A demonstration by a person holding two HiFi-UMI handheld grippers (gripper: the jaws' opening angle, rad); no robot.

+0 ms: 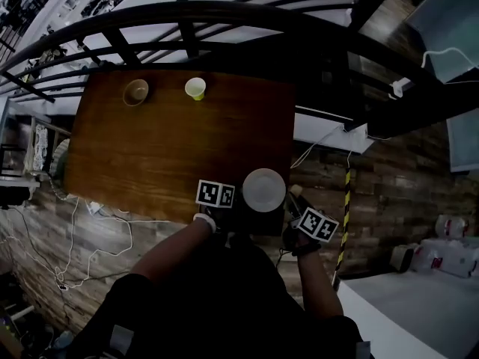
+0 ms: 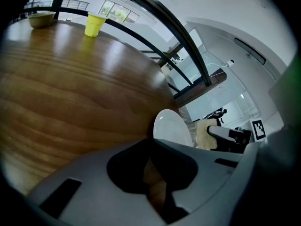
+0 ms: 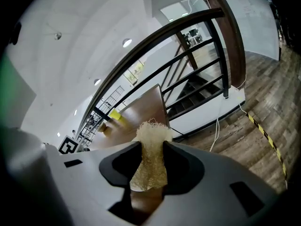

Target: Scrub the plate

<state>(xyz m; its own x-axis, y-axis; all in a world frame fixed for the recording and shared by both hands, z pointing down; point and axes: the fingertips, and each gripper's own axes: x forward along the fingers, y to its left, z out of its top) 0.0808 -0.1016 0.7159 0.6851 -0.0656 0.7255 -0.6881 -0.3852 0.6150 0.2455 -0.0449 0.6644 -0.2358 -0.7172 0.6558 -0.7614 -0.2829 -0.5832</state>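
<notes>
The white plate [image 1: 263, 190] lies at the near right corner of the wooden table [image 1: 165, 148]. My left gripper [image 1: 238, 200] is at the plate's left rim. In the left gripper view the jaws stand close together, and the plate [image 2: 171, 128] rises right from their tips, so they look shut on its rim. My right gripper [image 1: 294, 200] hangs just off the plate's right side, apart from it. It is shut on a pale fibrous scrub pad [image 3: 151, 140] that sticks out past its fingers. The same scrub pad [image 2: 203, 134] shows beyond the plate.
A brown bowl [image 1: 135, 92] and a yellow cup [image 1: 195, 88] stand at the table's far edge. A black railing [image 1: 224, 21] curves behind the table. Cables [image 1: 90, 230] trail on the wooden floor to the left, and the table's right edge [image 1: 293, 126] drops to the floor.
</notes>
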